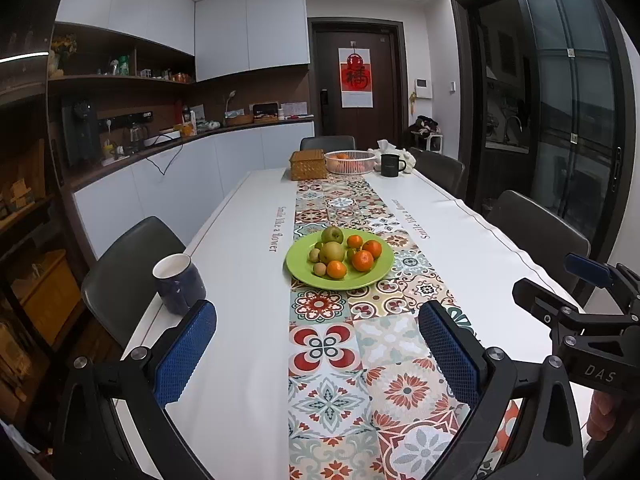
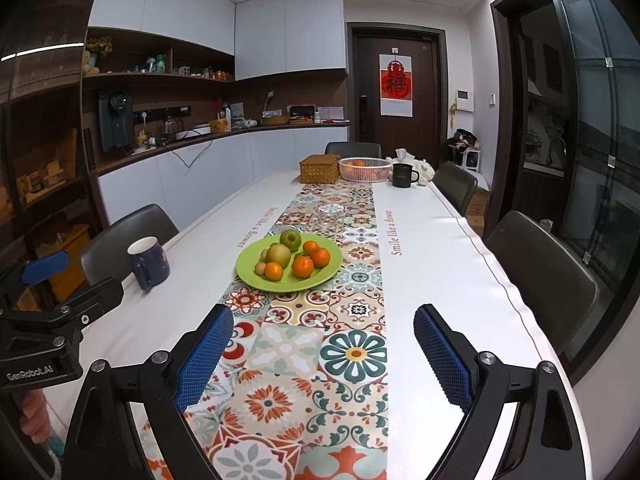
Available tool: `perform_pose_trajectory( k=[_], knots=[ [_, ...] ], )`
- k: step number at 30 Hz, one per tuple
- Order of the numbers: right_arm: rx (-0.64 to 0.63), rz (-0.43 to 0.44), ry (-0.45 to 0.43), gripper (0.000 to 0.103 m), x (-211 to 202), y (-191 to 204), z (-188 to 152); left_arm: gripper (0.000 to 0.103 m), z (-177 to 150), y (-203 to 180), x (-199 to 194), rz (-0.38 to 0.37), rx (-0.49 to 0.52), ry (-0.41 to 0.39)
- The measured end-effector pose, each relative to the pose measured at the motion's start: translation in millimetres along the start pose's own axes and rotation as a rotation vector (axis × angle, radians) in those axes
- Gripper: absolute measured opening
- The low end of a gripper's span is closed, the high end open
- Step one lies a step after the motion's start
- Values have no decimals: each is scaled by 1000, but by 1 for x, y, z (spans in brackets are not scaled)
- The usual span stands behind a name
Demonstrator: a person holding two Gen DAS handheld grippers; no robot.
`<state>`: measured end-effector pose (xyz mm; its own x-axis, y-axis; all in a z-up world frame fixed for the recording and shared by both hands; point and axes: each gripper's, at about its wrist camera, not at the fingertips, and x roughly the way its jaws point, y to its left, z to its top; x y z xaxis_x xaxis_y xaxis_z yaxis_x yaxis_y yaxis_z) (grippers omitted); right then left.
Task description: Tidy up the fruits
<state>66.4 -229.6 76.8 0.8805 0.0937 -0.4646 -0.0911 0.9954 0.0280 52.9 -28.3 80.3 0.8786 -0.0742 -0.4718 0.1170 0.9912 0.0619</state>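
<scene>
Mixed fruit sits heaped on a green plate [image 1: 378, 276] at mid-counter: four tangerines [image 1: 363, 260], two pears [image 1: 332, 251] and small kiwis [image 1: 319, 269]. A white wire basket [image 1: 350, 156] at the far end holds more orange fruit. The left claw [image 1: 316, 356] and right claw [image 2: 322, 356] hover near the plate, both spread wide and empty. Whether sorting is beginning or finished cannot be judged.

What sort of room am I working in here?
Most likely a home dining room joined to a kitchen: a long table with chairs, a counter of appliances under wall cabinets, and a plate of fruit.
</scene>
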Motion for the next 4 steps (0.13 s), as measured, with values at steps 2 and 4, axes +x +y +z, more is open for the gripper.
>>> perform_pose_trajectory(
  k=[2, 4],
  knots=[
    [-1, -2, 2, 92, 1, -1, 0, 103, 0, 0, 0, 3, -2, 1],
    [-1, -2, 6, 92, 1, -2, 0, 103, -1, 1, 1, 5, -3, 3]
  ],
)
